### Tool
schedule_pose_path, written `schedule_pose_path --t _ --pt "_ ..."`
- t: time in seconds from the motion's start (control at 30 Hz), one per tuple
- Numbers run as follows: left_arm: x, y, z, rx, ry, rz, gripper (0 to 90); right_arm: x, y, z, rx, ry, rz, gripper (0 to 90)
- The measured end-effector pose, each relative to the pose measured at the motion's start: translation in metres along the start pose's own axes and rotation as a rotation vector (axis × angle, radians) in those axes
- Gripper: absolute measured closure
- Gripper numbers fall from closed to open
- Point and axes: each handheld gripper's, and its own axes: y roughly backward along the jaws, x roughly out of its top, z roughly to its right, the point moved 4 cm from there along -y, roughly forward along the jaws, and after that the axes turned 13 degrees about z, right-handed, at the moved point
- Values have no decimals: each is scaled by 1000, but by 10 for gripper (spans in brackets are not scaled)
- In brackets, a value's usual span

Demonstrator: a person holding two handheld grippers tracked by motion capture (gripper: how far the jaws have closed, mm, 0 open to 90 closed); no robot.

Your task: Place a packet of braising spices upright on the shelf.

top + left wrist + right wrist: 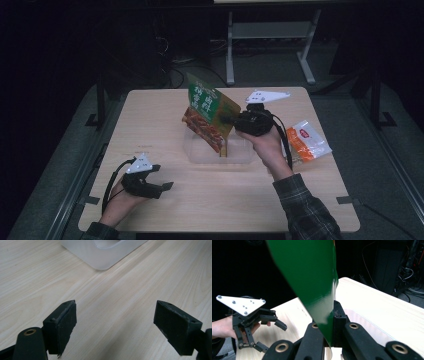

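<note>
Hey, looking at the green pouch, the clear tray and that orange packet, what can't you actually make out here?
- Green pouch: its print is too small in the high view; the right gripper view shows just plain green.
- Clear tray: its far side sits behind the pouch; the left gripper view's top edge cuts it off.
- Orange packet: label too small.

Glossy green foil pouch (312, 277), translucent plastic tub (105, 252), pale matt wood-grain surface (125, 302), matt black claw pads (66, 320).
</note>
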Motion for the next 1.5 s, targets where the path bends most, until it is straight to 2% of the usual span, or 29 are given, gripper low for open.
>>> schedule_pose_path --t 0.33,0.43,0.7,0.8,1.13,1.37,1.5 --pt "-2 -2 1 -13 -13 -26 175 -5 -7 5 -53 -10 -4 899" --pt "-2 -2 2 -11 -7 -20 174 -6 -9 7 -73 -11 -4 899" --pt "-3 -3 2 -21 -21 -41 169 -10 -17 8 -91 -9 -14 899" --pt "-3 -4 3 -20 -17 -39 168 -13 -21 7 -84 -12 -19 898" --pt "-4 -4 3 -24 -43 -54 162 -26 -30 11 -84 -15 -39 898" --pt "-5 -5 3 -28 -22 -49 155 -35 -35 14 -75 -13 -60 897" --pt "-5 -5 1 -27 -26 -48 150 -40 -38 15 -77 -17 -73 897"
